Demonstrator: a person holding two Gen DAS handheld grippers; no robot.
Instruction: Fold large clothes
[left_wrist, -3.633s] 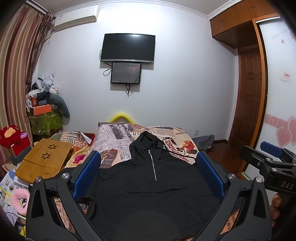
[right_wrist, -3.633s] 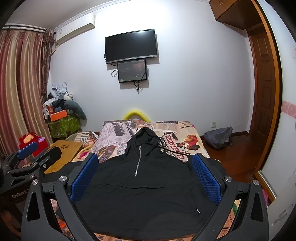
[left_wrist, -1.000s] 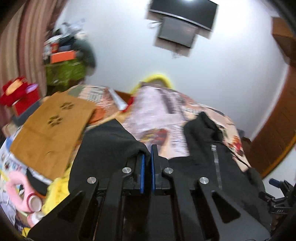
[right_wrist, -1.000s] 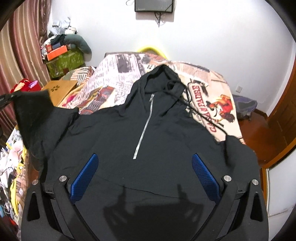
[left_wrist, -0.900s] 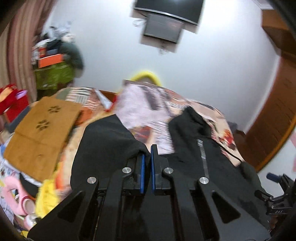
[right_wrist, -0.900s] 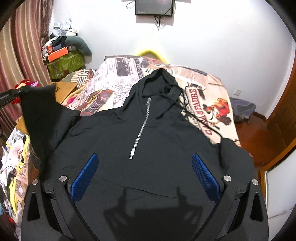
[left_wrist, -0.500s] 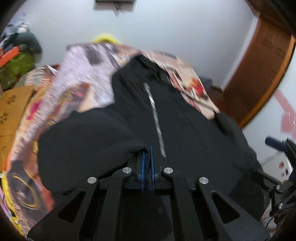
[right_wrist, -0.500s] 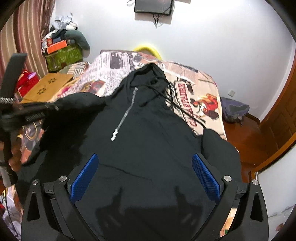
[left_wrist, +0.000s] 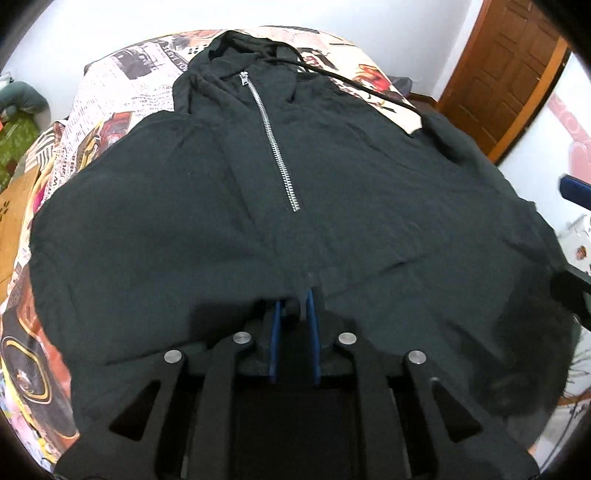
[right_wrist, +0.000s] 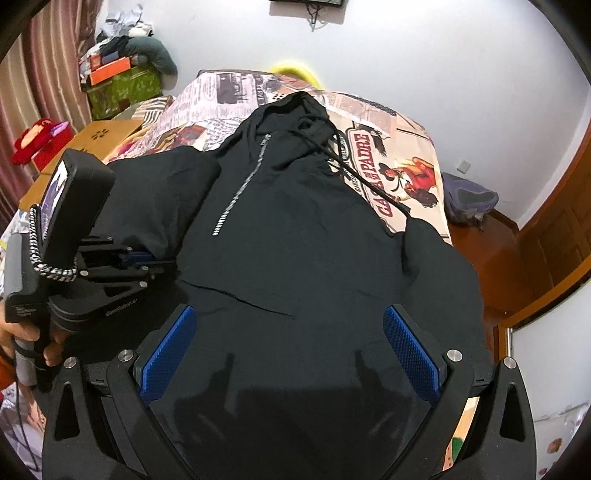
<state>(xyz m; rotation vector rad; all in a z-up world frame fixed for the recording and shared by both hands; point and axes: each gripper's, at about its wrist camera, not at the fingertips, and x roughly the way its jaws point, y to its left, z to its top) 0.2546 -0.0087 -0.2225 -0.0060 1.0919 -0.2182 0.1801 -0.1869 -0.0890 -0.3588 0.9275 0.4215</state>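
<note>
A black hooded jacket (left_wrist: 332, 177) with a silver zipper (left_wrist: 273, 140) lies front-up on the bed; it also shows in the right wrist view (right_wrist: 303, 236). Its left sleeve (right_wrist: 159, 199) is folded in over the chest. My left gripper (left_wrist: 293, 306) is shut on the sleeve cuff and rests low on the jacket's middle; it appears in the right wrist view (right_wrist: 155, 264) at the left. My right gripper (right_wrist: 291, 347) is open and empty above the jacket's lower part. The right sleeve (right_wrist: 439, 258) lies out toward the bed's right edge.
The bed (right_wrist: 399, 147) has a newspaper-print cover. A wooden lap table (right_wrist: 92, 140) and red toy (right_wrist: 37, 136) sit at the left. A grey bag (right_wrist: 469, 199) lies on the floor by the wooden door (left_wrist: 517, 62).
My left gripper has carried the left sleeve from the bed's left side across onto the jacket's chest and lowered it. My right gripper stays open and has drifted slightly.
</note>
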